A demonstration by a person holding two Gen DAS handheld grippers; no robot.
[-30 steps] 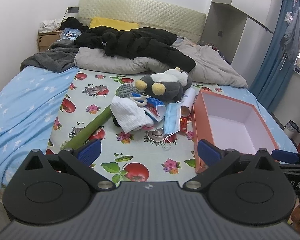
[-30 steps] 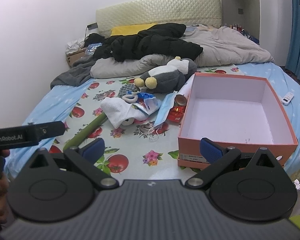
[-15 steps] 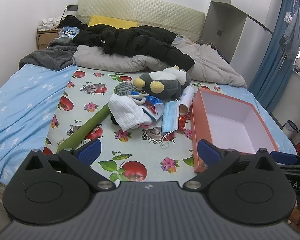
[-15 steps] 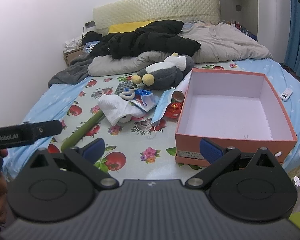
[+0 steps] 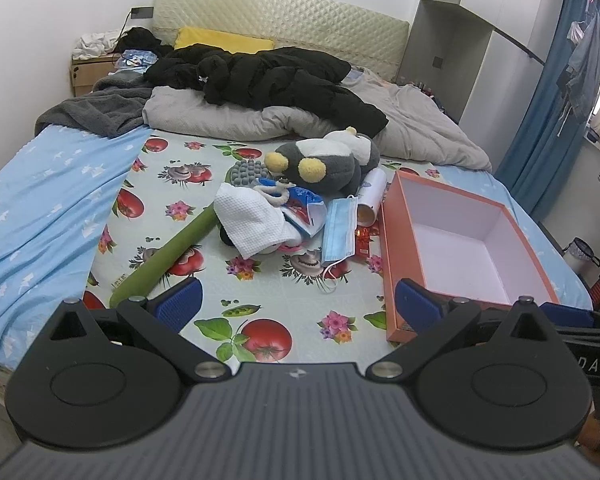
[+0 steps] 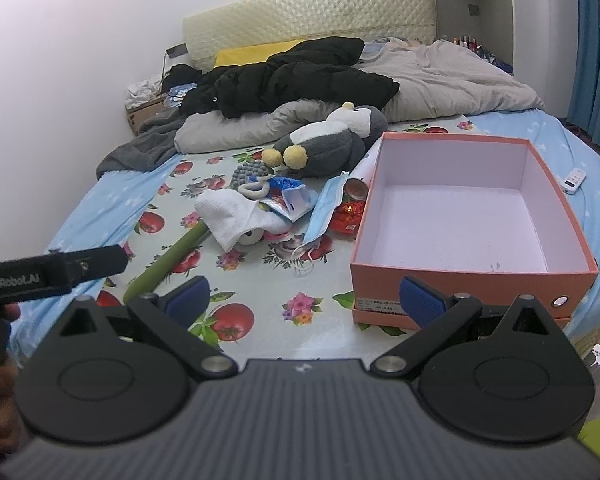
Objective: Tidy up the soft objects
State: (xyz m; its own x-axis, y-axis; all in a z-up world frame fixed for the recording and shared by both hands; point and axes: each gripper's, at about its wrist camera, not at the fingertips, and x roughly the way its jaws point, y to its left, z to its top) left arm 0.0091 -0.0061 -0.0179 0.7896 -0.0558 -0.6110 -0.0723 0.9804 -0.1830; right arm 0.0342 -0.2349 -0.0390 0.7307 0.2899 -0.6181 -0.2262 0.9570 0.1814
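A pile lies mid-bed on a fruit-print cloth: a grey and white plush penguin (image 5: 324, 162) (image 6: 328, 142), a white waffle cloth (image 5: 252, 216) (image 6: 236, 214), a blue face mask (image 5: 339, 230) (image 6: 324, 208), a grey bumpy ball (image 5: 247, 171) and a green roll (image 5: 168, 252) (image 6: 168, 258). An orange shoebox (image 5: 392, 248) (image 6: 464, 278) stands open and empty to the right of the pile. My left gripper (image 5: 296, 304) is open over the bed's near edge, short of the pile. My right gripper (image 6: 304, 298) is open too, just before the box's front wall.
A black jacket (image 5: 268, 76) and a grey duvet (image 5: 416, 128) cover the far half of the bed. A white remote (image 6: 574, 180) lies on the blue sheet right of the box. Blue curtains (image 5: 548, 96) hang at the right. A cardboard box (image 5: 88, 74) sits by the headboard.
Both grippers have drifted slightly toward the bed, so the pile and box look a little nearer and lower. Nothing on the bed has moved; both stay open.
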